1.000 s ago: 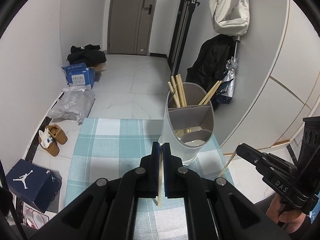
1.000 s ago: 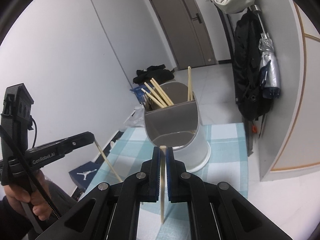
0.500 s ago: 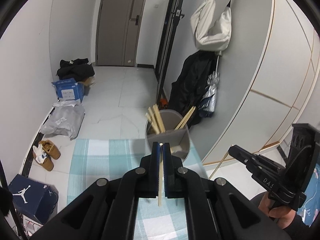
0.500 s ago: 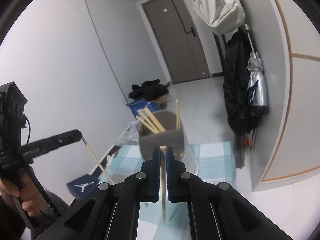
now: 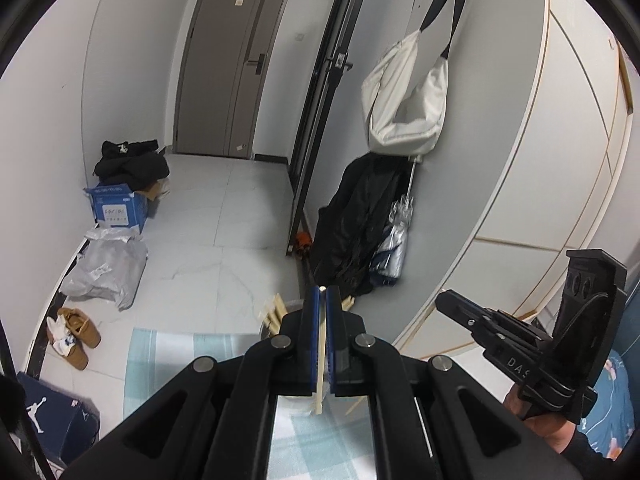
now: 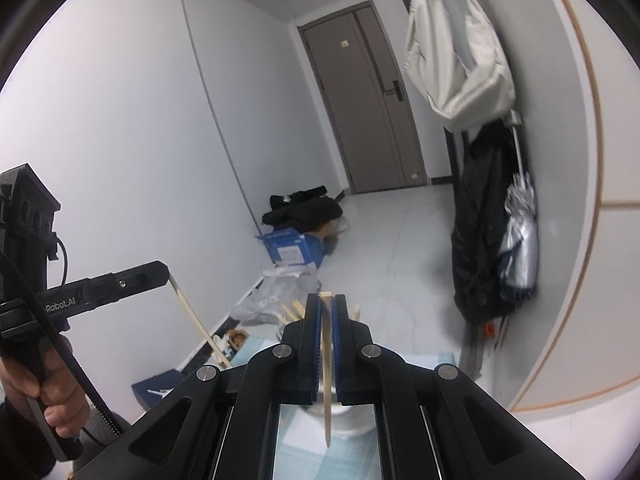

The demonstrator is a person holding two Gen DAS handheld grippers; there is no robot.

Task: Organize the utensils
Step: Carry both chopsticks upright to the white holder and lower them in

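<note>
My left gripper is shut on a wooden chopstick that hangs down between its blue pads. My right gripper is shut on another chopstick. Both are raised high above the grey utensil holder, which is mostly hidden behind the fingers; only tips of the chopsticks standing in it show. The right gripper also shows in the left wrist view, and the left gripper in the right wrist view with its chopstick hanging down.
A blue-and-white checked cloth covers the table below. On the floor lie a blue box, a grey bag and shoes. A white bag and dark coat hang on the right wall.
Both grippers have risen and tilted up with their chopsticks. The utensil holder has dropped low in both views and is now mostly hidden behind the fingers.
</note>
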